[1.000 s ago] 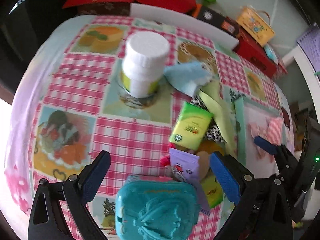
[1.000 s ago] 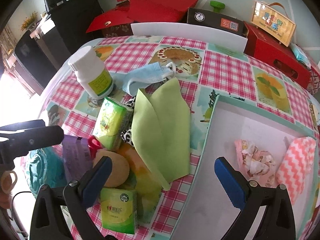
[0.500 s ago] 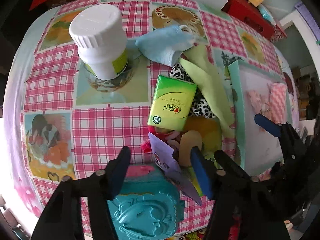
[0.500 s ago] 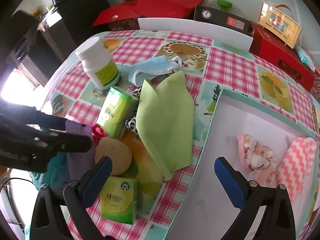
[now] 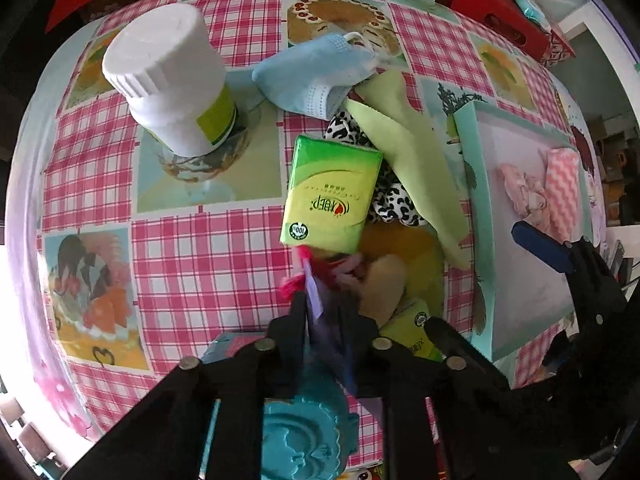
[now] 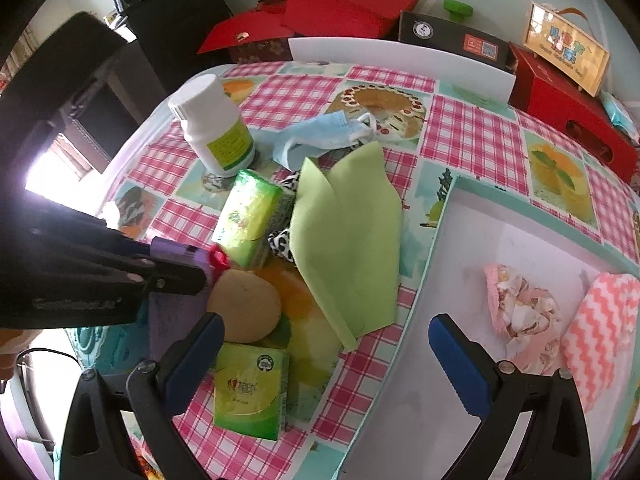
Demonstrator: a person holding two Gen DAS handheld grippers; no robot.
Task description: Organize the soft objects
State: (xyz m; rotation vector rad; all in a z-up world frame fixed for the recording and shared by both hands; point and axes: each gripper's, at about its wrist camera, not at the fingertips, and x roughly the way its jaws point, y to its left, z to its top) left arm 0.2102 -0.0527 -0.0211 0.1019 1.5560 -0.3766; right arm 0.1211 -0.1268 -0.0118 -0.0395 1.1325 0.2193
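My left gripper (image 5: 320,304) has just clenched on the purple packet (image 5: 316,300) at lower centre, mostly hidden by black fingers (contents unreadable). My right gripper (image 6: 324,344) hangs released, its base cut off below.

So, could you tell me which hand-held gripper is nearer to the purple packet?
Left. The left hand-held gripper is shut on the purple packet; the right hand-held gripper hangs open above the tablecloth beside it.

I see the desk (image 6: 472,136) under a pink checked cloth; on it stand a bottle (image 6: 212,132), a mask (image 6: 320,136), a green sheet (image 6: 352,240), tissue packs (image 6: 250,392) and a tray (image 6: 436,240).
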